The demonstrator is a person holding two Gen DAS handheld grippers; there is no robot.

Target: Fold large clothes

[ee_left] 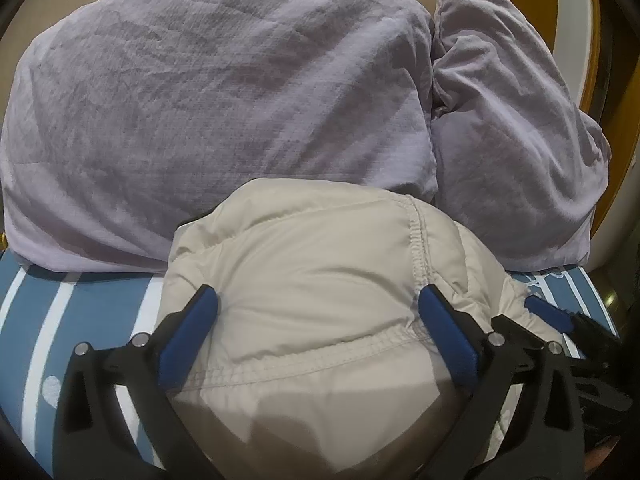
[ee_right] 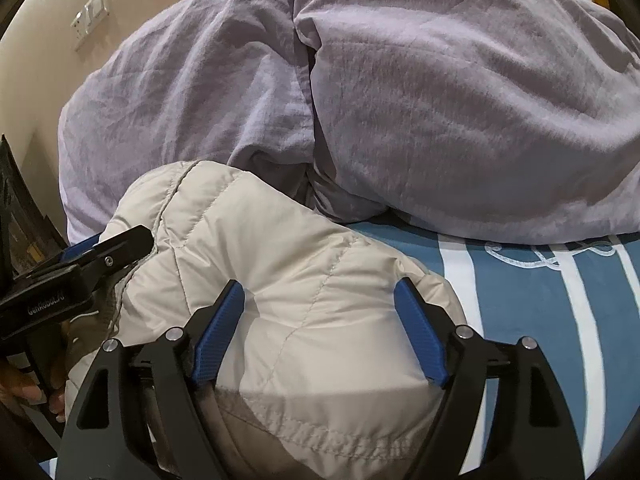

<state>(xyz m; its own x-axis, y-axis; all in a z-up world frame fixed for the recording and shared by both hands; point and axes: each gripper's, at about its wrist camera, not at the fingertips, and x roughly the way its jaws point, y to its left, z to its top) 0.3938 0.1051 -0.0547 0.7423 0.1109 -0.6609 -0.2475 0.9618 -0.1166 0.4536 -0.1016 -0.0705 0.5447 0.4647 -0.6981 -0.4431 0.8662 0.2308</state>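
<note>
We saw the cream puffer jacket (ee_left: pixel 320 292) bunched on the near part of the bed (ee_left: pixel 80 320), against 2 lilac pillows (ee_left: pixel 208 112). Our left claw (ee_left: pixel 318 334) and right claw (ee_right: pixel 320 330) both stood apart, straddling padded folds without clamping them. We judged that the slick, springy padding could puff open or slip between the blue pads, undoing the fold. The pillows crowded the far side, leaving little room; a wall switch (ee_right: pixel 91 16) sat far left.
</note>
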